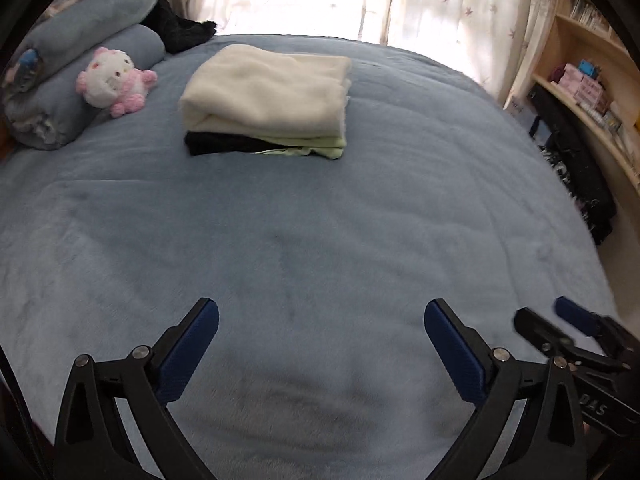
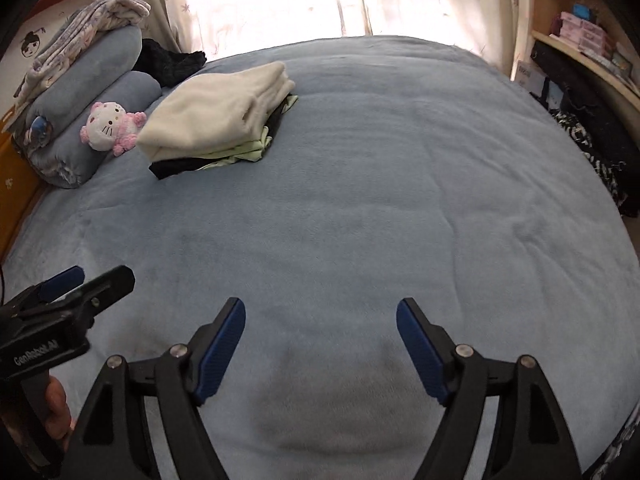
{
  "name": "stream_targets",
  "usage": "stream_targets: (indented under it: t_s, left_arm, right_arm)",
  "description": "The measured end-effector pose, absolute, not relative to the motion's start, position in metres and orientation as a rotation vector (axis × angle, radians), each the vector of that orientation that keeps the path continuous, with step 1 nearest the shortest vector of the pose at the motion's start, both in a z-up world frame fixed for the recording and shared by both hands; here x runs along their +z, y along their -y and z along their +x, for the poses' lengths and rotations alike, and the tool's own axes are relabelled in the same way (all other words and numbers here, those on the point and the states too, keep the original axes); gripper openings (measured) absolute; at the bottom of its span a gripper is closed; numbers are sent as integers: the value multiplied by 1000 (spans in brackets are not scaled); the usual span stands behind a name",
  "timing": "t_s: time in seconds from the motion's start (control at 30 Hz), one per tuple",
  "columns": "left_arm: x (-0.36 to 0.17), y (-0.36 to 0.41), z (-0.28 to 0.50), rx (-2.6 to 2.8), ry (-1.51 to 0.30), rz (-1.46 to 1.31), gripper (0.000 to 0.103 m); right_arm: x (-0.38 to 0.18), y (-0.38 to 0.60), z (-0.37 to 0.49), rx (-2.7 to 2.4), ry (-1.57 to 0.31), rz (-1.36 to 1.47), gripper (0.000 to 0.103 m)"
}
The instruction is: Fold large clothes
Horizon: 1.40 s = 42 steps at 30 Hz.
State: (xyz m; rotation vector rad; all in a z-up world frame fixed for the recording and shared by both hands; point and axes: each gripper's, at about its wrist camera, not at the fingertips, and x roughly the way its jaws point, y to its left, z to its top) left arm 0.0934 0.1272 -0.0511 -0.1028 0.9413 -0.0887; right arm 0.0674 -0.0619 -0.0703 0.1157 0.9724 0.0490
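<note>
A stack of folded clothes [image 1: 266, 100] lies on the blue bed cover [image 1: 320, 220] toward the far left: a cream fleece on top, a pale green piece and a black piece under it. It also shows in the right wrist view [image 2: 218, 118]. My left gripper [image 1: 321, 316] is open and empty above the near part of the bed. My right gripper [image 2: 320, 314] is open and empty beside it, and shows at the right edge of the left wrist view [image 1: 548, 320]. The left gripper shows at the left of the right wrist view [image 2: 90, 278].
A pink and white plush toy [image 1: 116, 80] leans on rolled blue bedding [image 1: 80, 64] at the far left. A black garment [image 1: 180, 30] lies by the curtain. Wooden shelves [image 1: 592, 80] and dark clothes [image 1: 576, 168] stand along the bed's right side.
</note>
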Motion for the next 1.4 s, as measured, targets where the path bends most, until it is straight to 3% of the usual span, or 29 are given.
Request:
stream_targets:
  t_s: [0.5,1.4]
  left_arm:
    - [-21,-117,27,-12,-877,-66,102]
    - [3,-111,13,-8,-815,-38,101]
  right_arm:
    - [-31,59,18,21,-865,107,84]
    - [-11,67,-1,34,-781,109,84]
